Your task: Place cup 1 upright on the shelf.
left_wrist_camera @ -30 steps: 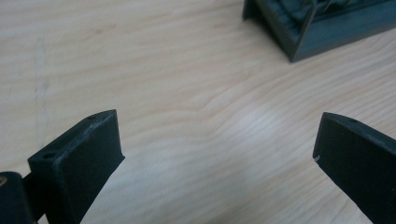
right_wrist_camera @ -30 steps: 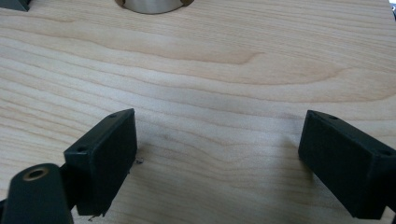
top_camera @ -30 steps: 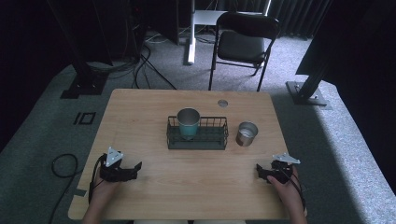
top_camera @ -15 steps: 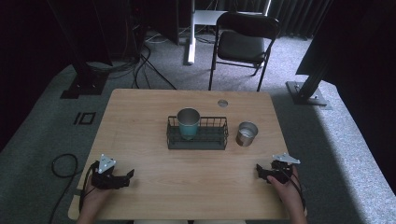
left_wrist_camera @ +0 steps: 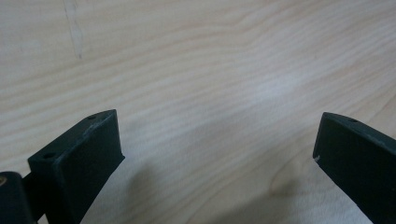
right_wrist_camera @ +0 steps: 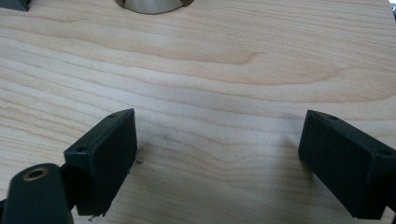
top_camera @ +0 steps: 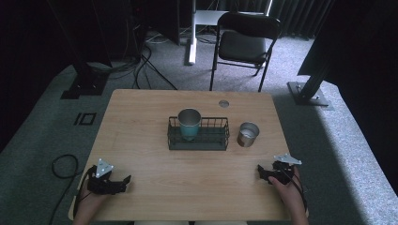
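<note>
Both grippers rest low on the worktop with nothing between their jaws. Left gripper sits near the front left corner, well apart from the wire basket; its own view shows its jaws spread wide over bare wood. Right gripper lies toward the front right, jaws likewise gaping and empty, aimed at the steel cup, whose base peeks in at the top edge of the right gripper view.

That steel cup stands upright just right of the basket, apart from it. A teal cup stands inside the basket, at its left end.

Nearest the right gripper, the steel cup looks like the thing to be handled. It is probably light, rigid and smooth-walled, so likely slippery; a pinch across the rim, or a squeeze around the upper wall, seems the surest hold. Being open-topped and probably empty, it could tip if nudged low.
</note>
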The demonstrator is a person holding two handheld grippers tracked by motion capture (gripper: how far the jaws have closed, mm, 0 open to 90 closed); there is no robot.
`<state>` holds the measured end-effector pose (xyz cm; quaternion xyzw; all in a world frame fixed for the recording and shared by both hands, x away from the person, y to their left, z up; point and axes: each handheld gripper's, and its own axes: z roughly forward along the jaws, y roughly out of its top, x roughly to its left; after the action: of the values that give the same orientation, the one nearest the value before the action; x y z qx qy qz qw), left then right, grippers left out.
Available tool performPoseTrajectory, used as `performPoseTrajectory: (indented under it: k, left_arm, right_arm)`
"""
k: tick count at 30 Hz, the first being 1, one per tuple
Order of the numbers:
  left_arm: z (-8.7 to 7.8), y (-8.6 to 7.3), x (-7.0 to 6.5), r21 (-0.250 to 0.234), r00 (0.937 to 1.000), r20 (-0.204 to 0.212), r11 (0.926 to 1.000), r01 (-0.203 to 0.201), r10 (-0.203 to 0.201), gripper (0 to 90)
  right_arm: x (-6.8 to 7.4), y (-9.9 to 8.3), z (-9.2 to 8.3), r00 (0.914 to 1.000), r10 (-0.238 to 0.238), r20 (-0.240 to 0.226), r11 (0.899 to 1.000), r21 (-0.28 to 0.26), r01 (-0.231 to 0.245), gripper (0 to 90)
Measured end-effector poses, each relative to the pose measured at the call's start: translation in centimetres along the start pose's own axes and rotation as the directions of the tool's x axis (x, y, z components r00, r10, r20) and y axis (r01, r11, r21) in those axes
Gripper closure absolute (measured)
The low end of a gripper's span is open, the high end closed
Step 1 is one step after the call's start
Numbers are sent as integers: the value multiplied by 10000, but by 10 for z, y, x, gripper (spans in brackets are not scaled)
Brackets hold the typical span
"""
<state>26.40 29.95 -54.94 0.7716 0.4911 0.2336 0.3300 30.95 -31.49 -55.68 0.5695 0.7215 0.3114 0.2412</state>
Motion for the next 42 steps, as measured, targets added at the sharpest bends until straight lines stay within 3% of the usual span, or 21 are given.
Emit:
performPoseTrajectory:
  k: [2, 8, 13, 21, 42]
  left_arm:
    - [0, -3, 1, 86, 10000, -82, 10000, -50, 51, 19]
    - [-3, -8, 3, 144, 9982, -376, 9988, 477, -472, 19]
    - [-2, -9, 6, 486, 9941, -763, 9956, 805, -767, 19]
    - [0, -8, 8, 655, 9899, -883, 9910, 1170, -1111, 19]
    - [0, -8, 9, 716, 9898, -841, 9900, 1214, -1153, 19]
  right_arm:
    - [0, 0, 0, 10000, 0, 0, 10000, 0, 0, 112]
    - [0, 0, 0, 10000, -1, 0, 10000, -1, 1, 112]
    - [0, 0, 0, 10000, 2, 0, 10000, 0, -2, 112]
    - [0, 0, 0, 10000, 1, 0, 10000, 1, -1, 112]
    - [0, 0, 0, 10000, 2, -9, 10000, 10, -2, 112]
